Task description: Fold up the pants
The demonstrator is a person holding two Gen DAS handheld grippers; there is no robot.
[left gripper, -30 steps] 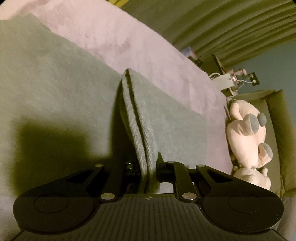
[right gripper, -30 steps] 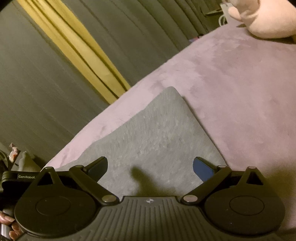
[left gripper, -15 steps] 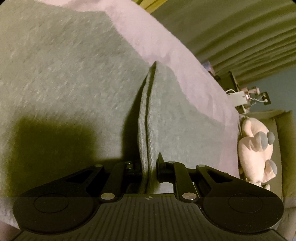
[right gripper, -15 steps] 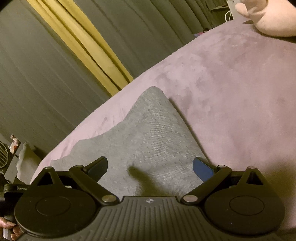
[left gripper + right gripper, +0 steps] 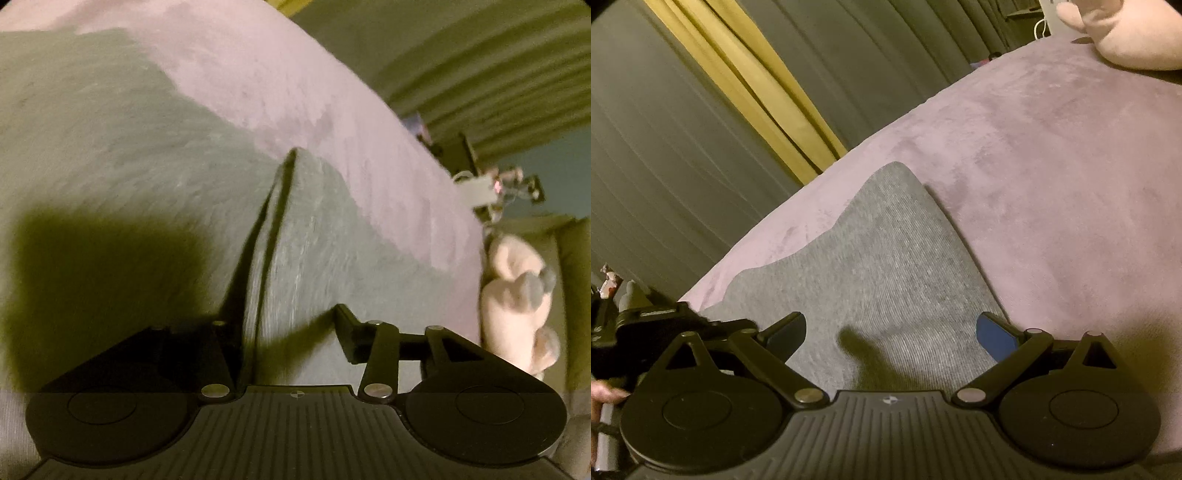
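A soft pink bed (image 5: 295,85) fills the left wrist view, with a green curtain (image 5: 461,55) far behind and a plush toy (image 5: 517,291) at the right. Gray pants (image 5: 110,166) lie spread on the bed. The left gripper (image 5: 291,328) has its fingers (image 5: 347,332) apart, with a raised fold of the pants standing between them.

In the right wrist view, a yellow curtain (image 5: 746,92) hangs behind the bed (image 5: 1052,166). The pants (image 5: 886,266) lie flat. The right gripper (image 5: 892,328) is spread wide, holding nothing.
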